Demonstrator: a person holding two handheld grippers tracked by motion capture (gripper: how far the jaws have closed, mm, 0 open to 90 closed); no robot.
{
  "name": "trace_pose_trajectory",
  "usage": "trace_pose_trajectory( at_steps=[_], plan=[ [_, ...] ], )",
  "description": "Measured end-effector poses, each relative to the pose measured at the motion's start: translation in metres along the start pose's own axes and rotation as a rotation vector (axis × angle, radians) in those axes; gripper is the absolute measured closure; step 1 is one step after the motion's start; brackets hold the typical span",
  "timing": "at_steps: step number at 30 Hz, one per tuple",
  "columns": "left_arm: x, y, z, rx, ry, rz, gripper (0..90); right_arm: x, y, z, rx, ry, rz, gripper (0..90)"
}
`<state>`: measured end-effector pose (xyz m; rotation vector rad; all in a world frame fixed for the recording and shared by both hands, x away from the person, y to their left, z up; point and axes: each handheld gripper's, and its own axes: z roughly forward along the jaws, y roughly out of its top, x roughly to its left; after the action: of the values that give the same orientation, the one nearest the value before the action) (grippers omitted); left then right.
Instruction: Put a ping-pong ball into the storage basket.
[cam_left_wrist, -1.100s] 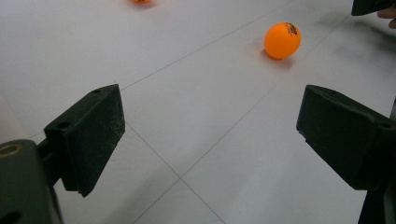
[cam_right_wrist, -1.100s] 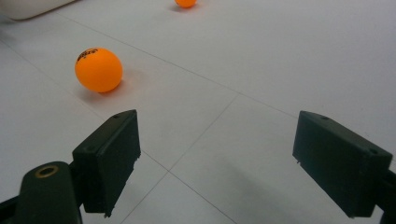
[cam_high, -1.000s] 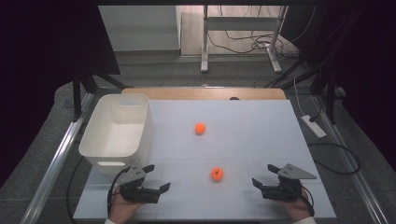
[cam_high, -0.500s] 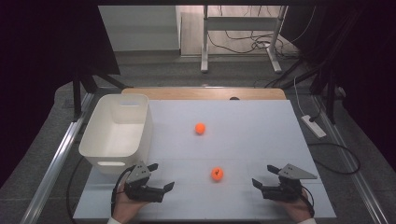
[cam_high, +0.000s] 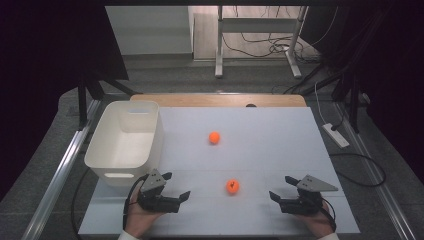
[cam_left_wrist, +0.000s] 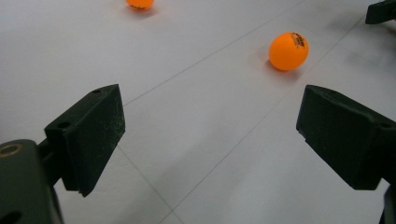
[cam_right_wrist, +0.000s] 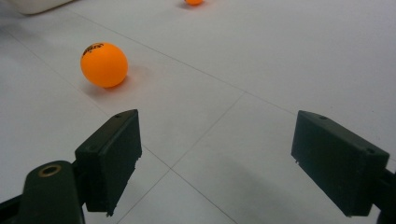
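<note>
— Resting low at the near edge of the white worktop (cam_high: 280, 135), the left gripper (cam_high: 175, 189) and the right gripper (cam_high: 281, 191) are flanking the nearer orange ball (cam_high: 232, 186); why are they sitting like that?

— Judging by the layout, each hand is keeping its tool angled inward so either can reach for the ball; the left gripper's fingers (cam_left_wrist: 88, 140) are standing spread wide with nothing between them; the right gripper's fingers (cam_right_wrist: 109, 156) are likewise spread and holding nothing.

— Where is the ball lying?

— On bare worktop between the two grippers, apart from both, somewhat closer to the left one; in the left gripper view it is showing ahead and toward the right finger; in the right gripper view it is sitting ahead and to the left of the fingers.

— And its look?

— Small, round, bright orange, smooth and matte, carrying a dark printed mark near its top; it is casting a soft shadow; likely light and quick to roll. A second orange ball (cam_high: 214, 137) is lying farther back, mid-worktop; the white bin (cam_high: 150, 145) is standing empty at the left, probably waiting to receive them.
</note>
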<state>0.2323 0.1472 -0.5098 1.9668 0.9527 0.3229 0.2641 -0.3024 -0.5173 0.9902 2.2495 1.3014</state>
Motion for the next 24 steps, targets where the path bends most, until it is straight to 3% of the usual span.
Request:
trace_pose_trajectory(
  at_steps=[7, 14, 19, 24],
  plan=[
    [-0.002, 0.012, 0.004, 0.003, -0.004, 0.01, 8.4, 0.001, -0.001, -0.002, 0.003, 0.001, 0.001, 16.2],
    [0.0, 0.022, 0.009, 0.0, -0.013, 0.002, 8.5, 0.003, -0.002, -0.004, -0.01, 0.007, 0.001, 16.3],
    [0.002, 0.03, 0.012, -0.022, -0.04, -0.03, 8.5, 0.002, -0.002, -0.004, -0.007, 0.006, 0.01, 15.8],
    [0.0, 0.038, 0.015, -0.016, -0.04, -0.021, 8.5, 0.001, -0.002, -0.002, 0.006, 0.003, 0.013, 15.2]
  ],
)
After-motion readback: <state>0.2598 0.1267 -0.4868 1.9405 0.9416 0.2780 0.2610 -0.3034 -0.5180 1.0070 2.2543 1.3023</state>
